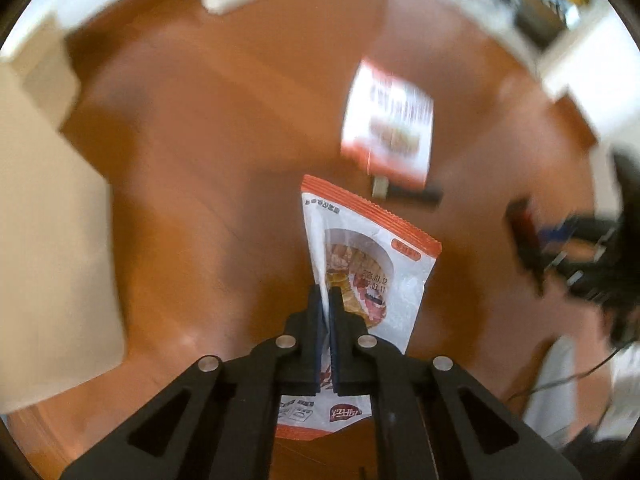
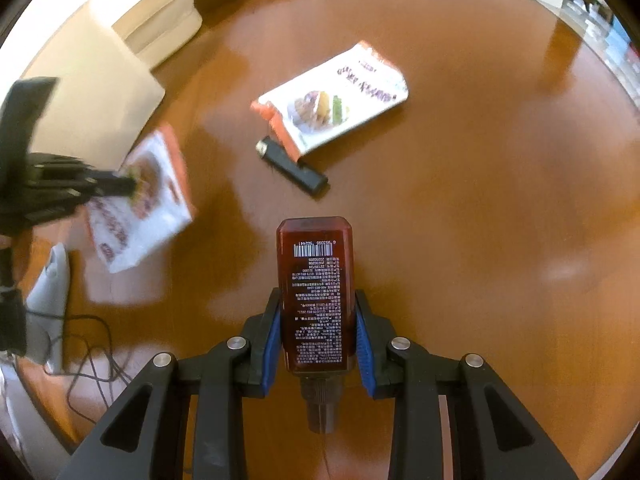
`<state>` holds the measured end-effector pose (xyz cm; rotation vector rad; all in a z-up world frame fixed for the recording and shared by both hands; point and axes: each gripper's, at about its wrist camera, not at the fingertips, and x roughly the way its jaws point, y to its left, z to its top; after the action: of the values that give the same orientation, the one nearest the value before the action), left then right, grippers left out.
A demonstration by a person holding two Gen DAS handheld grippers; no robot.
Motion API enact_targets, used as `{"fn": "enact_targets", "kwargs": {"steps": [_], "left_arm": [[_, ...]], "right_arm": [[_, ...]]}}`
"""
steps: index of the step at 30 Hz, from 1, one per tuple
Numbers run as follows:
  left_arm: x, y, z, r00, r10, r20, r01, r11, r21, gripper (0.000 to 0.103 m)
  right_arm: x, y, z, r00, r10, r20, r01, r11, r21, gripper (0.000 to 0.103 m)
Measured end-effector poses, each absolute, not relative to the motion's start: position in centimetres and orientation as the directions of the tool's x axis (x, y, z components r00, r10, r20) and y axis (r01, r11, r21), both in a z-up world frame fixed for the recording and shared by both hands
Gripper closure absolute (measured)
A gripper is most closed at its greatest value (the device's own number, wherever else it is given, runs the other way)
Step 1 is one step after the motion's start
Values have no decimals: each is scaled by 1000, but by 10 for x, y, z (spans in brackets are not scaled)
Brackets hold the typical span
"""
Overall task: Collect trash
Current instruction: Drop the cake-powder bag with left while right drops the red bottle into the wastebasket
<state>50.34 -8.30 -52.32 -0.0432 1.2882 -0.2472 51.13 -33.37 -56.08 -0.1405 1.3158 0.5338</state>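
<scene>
Left tongs (image 1: pixel 329 300) are pinched on one white-and-orange foil snack packet (image 1: pixel 368 264), held clear above the glossy brown wooden worktop (image 2: pixel 460 200). Right tongs (image 2: pixel 318 320) clamp one translucent red-brown printed bottle (image 2: pixel 316 292) by its sides. Risk: the thin packet, gripped along one edge, could slip free. Count: two packets, the second (image 2: pixel 332 100) lying on the worktop touching one black lighter (image 2: pixel 292 166); one bottle.

A glossy brown worktop (image 2: pixel 460 200) spans the view; cream chairs (image 2: pixel 96 92) at ten o'clock, black cables (image 2: pixel 92 360) at eight o'clock.
</scene>
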Motion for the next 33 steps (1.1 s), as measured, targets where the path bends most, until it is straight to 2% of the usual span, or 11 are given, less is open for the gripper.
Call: {"fn": "enact_targets", "kwargs": {"steps": [5,10,15,19,21,23,27,28,29,30,33], "left_arm": [[506,-43,-392,481,-169,-860,29,984,-177,100],[501,39,-293,625,25,-780,-167,981,-102,100],[494,112,-291,606,121,-786,-289,954,-75,100],[493,145,-308,548,158,-821,-361,930,-62,90],[489,157,-311,531,173,-830,-418,905,-79,79],[485,163,-317,534,153,-831,-440,890,-118,48],[443,180,-295,587,213,-781,-559,805,-201,47],[432,186,-290,597,244,-764,-597,772,-219,47],[417,189,-287,600,263,-756,-622,747,-234,47],[408,192,-288,595,280,-753,-643,728,-237,47],[384,207,-291,583,269,-766,-686,668,-287,47]], "right_arm": [[510,-324,-501,201,282,-938,-462,872,164,69],[506,-304,-410,286,310,-907,-492,859,138,69],[497,-264,-325,339,340,-877,-564,820,99,69],[488,-230,-285,330,358,-874,-627,775,81,69],[484,-211,-270,328,357,-875,-656,752,61,69],[484,-198,-262,323,360,-875,-670,740,57,69],[493,-159,-243,318,391,-864,-684,726,77,70],[495,-147,-238,322,412,-852,-697,712,81,78],[497,-137,-235,322,427,-845,-710,700,83,97],[498,-120,-231,322,434,-841,-729,680,72,103],[502,-79,-218,345,449,-824,-757,652,39,103]]}}
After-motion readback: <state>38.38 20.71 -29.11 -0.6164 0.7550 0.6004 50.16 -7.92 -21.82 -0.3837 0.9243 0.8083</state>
